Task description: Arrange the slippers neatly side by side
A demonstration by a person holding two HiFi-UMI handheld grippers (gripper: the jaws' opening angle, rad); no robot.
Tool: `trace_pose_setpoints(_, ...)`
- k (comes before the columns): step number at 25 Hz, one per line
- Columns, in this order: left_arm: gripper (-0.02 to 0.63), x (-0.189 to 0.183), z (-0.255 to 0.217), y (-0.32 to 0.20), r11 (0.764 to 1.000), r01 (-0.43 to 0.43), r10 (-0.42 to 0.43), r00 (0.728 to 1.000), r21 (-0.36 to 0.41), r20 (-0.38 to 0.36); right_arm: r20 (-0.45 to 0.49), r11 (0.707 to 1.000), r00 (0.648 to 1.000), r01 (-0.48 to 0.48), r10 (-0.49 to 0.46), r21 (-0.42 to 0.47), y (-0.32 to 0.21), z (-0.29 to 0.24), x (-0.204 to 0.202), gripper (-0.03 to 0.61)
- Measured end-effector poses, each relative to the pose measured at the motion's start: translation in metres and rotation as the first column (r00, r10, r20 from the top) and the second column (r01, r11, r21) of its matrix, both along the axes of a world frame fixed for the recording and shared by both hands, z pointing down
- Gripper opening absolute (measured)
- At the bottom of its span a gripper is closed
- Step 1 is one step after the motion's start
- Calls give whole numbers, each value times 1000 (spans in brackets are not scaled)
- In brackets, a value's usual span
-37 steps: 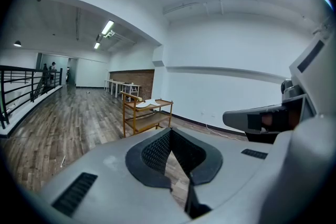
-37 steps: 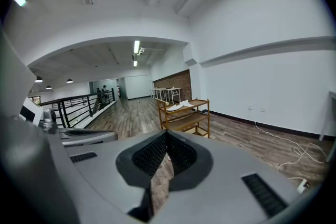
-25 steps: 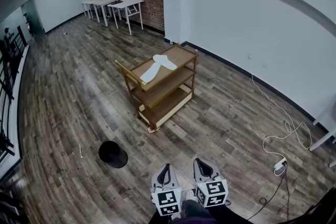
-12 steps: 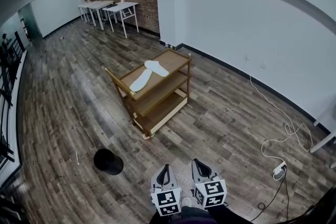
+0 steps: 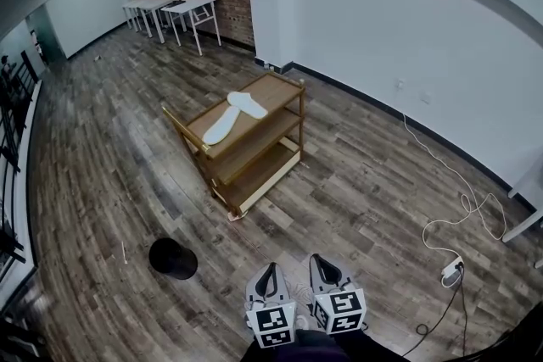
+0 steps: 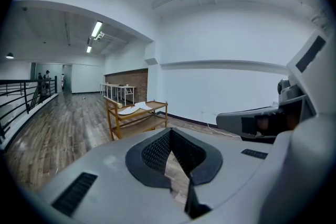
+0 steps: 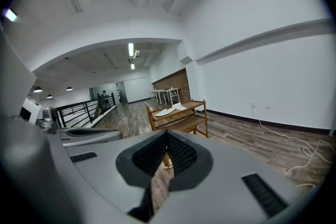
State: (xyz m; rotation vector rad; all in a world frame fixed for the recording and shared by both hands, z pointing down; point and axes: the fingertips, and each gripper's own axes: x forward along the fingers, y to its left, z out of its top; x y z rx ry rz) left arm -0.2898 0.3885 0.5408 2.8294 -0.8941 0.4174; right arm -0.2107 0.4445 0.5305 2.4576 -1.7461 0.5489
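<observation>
Two white slippers (image 5: 222, 125) lie on the top shelf of a wooden three-shelf cart (image 5: 254, 155) standing mid-floor. They form a bent line, with the far slipper (image 5: 248, 103) angled across the near one's end. Both grippers hang low at the head view's bottom edge, well short of the cart. My left gripper (image 5: 270, 270) is shut and empty, and my right gripper (image 5: 321, 264) beside it is shut and empty too. In the left gripper view, the cart (image 6: 135, 117) and slippers (image 6: 134, 107) show far ahead past the shut jaws; the right gripper view shows the cart (image 7: 181, 118) likewise.
A black round object (image 5: 173, 258) lies on the wooden floor, left of the grippers. A white cable and power strip (image 5: 450, 267) trail along the right, near the white wall. White tables (image 5: 174, 8) stand far back by the brick wall. A black railing (image 5: 10, 140) runs along the left.
The head view has shifted: the cart and the black object now sit slightly further left in the picture. Both grippers stay shut, side by side at the bottom edge.
</observation>
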Motion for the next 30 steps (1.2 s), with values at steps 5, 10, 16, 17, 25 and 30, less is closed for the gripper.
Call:
trace_pose_setpoints(5, 0, 9, 0, -10, 1000, -8, 8, 1000, -8, 1, 3, 1000, 1000, -11, 11, 1, -10, -1, 9, -2)
trace_pose_setpoints(10, 0, 26, -1, -31, 1000, -29, 29, 1000, -2, -2, 0, 1000, 1000, -25, 25, 3, -31, -1, 24, -2)
trace_pose_setpoints(16, 0, 49, -7, -72, 999, -39, 39, 999, -2, -17, -11, 999, 999, -42, 42, 0, -66, -5, 47, -2)
trace_pose_setpoints(17, 0, 53, -6, -78, 999, -44, 44, 999, -4, -17, -12, 999, 999, -45, 45, -2, -73, -5, 50, -2)
trace_pose_setpoints(25, 0, 81, -8, -133, 998, -63, 63, 997, -4, -38, -30, 998, 997, -67, 66, -10, -123, -7, 77, -2)
trace_pose_setpoints(30, 0, 92, -4, -164, 998, -63, 62, 997, -20, -41, -40, 998, 998, -57, 56, -20, -155, -7, 86, -2)
